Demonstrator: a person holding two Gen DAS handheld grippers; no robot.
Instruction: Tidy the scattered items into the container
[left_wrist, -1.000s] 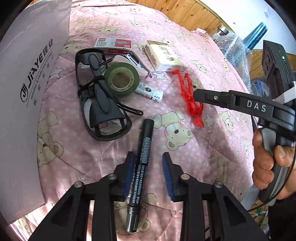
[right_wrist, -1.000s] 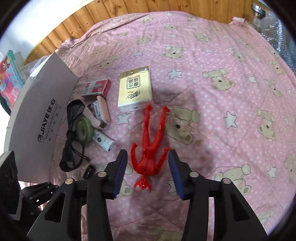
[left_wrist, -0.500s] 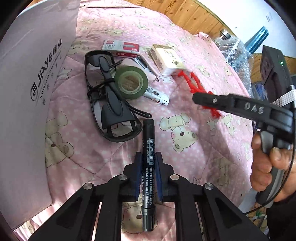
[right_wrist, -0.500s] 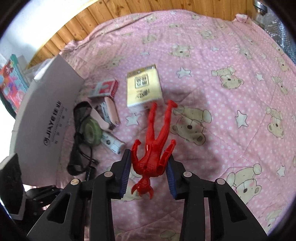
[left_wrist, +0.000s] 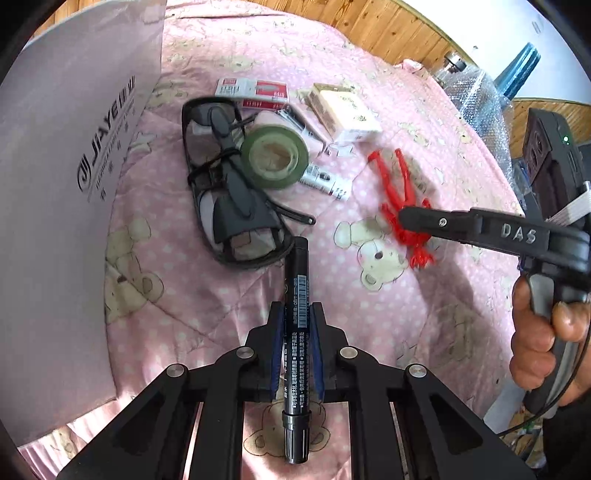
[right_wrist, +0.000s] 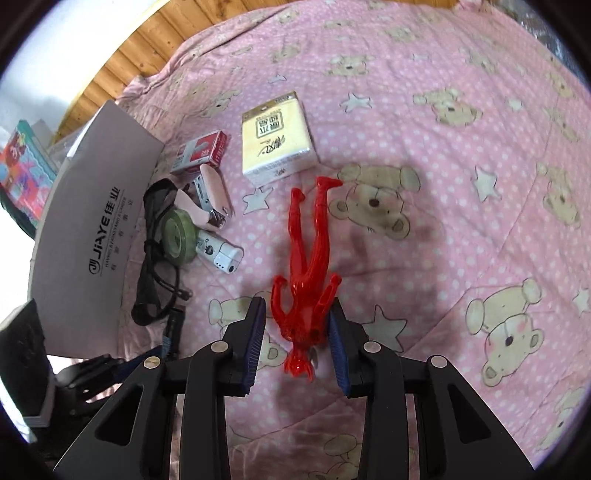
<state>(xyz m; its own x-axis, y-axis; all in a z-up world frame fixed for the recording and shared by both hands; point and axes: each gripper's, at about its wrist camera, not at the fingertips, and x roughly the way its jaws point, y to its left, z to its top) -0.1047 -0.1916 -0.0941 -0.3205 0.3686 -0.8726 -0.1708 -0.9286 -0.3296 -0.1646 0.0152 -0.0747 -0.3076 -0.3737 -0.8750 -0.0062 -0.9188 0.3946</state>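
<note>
A black marker (left_wrist: 297, 291) lies lengthwise between the blue pads of my left gripper (left_wrist: 297, 314), which is shut on its barrel; the cap end points toward the dark safety glasses (left_wrist: 229, 199). My right gripper (right_wrist: 297, 314) is shut on a red toy figure (right_wrist: 308, 266), gripping it at the arms and shoulders, head toward the camera and legs pointing away. The figure casts a shadow on the pink bedspread (right_wrist: 461, 184) to its right. The white JIAYE box (left_wrist: 74, 184) stands along the left side.
Beside the glasses lie a green tape roll (left_wrist: 275, 157), a small white device (left_wrist: 325, 181), a pink stapler (right_wrist: 212, 195), a red-and-white staple box (left_wrist: 255, 92) and a yellow tissue pack (right_wrist: 277, 144). A hand (left_wrist: 535, 332) holds the right gripper's handle. A wooden wall runs behind.
My left gripper's jaws went from open around the marker to shut on it. My right gripper closed on the red figure, which now sits slightly higher off the bedspread.
</note>
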